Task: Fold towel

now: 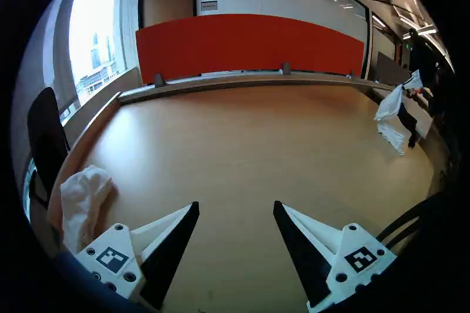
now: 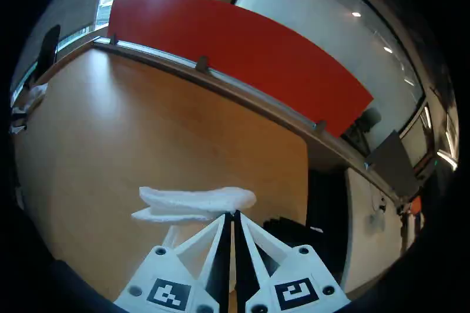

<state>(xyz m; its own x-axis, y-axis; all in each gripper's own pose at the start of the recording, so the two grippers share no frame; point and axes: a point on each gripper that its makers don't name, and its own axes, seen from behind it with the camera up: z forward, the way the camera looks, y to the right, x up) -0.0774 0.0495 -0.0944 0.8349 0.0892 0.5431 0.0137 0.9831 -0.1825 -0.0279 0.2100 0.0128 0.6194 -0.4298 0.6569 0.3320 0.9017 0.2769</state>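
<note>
Left tongs (image 1: 236,206): in the left gripper view, they stood spread wide over the wood with nothing between them.
Surface (image 1: 252,137): pale wood that ran back to a red screen (image 1: 247,46).
Crumpled cloth (image 1: 85,198): white, it lay heaped at the surface's left edge, near a black chair (image 1: 46,134).
Towel (image 1: 392,119): white, it hung in folds at the far right (too far off to see what held it).
Right tongs (image 2: 233,216): in the right gripper view, they were drawn almost together, pinching the towel.
Towel's place: it lay bunched crosswise at the right tongs' tips, above the surface near its edge.
</note>
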